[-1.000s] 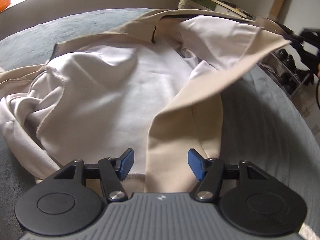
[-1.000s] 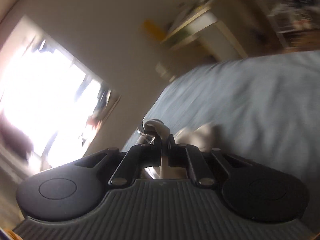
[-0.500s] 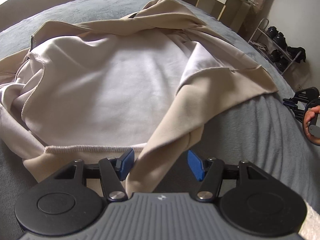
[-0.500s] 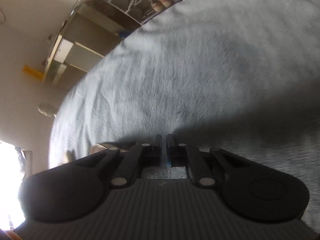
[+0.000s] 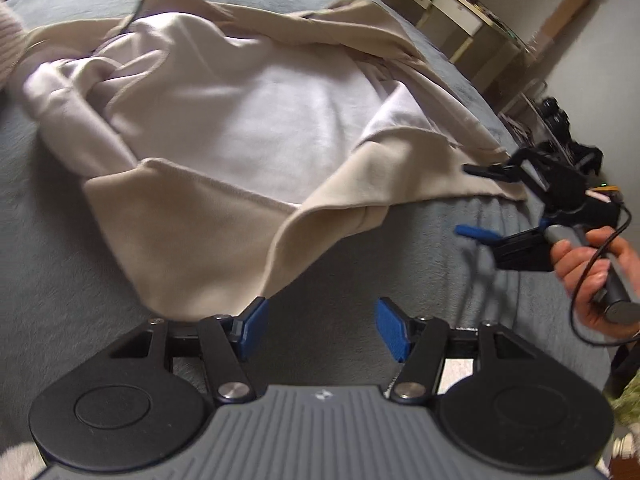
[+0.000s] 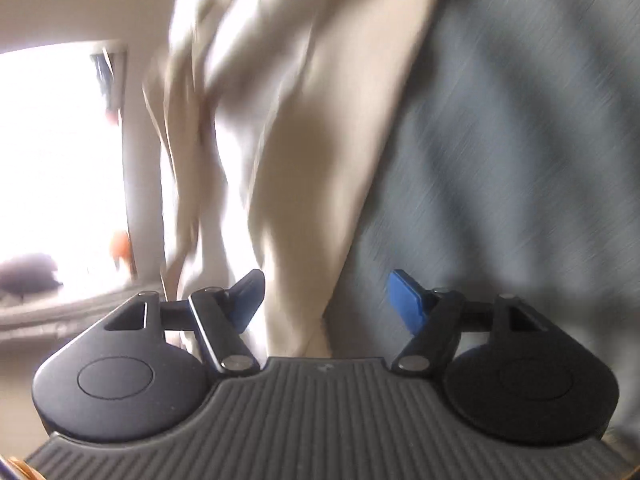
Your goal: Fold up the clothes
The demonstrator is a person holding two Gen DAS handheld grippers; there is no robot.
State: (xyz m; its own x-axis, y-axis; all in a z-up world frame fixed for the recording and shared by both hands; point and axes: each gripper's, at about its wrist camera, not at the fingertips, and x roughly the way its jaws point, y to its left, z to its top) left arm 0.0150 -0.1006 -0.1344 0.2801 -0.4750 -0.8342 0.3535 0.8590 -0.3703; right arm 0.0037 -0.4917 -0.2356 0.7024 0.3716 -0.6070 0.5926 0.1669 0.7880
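Note:
A beige jacket with a pale lining point(image 5: 240, 128) lies spread and rumpled on a grey-blue bed cover point(image 5: 420, 264). My left gripper point(image 5: 320, 330) is open and empty, just off the jacket's near corner. My right gripper point(image 5: 474, 200) shows at the right in the left wrist view, held in a hand, open beside the jacket's right edge. In the blurred right wrist view the right gripper point(image 6: 326, 300) is open with the jacket's beige cloth point(image 6: 304, 160) running between and beyond its blue pads point(image 6: 404, 300).
A wooden desk or shelf point(image 5: 452, 20) stands past the far right of the bed. A shoe rack with dark shoes point(image 5: 556, 120) is by the right wall. A bright window point(image 6: 60, 160) fills the left of the right wrist view.
The right gripper has opened and swung to the jacket's right edge. The jacket flap it held has dropped onto the bed. The left gripper has pulled back off the cloth.

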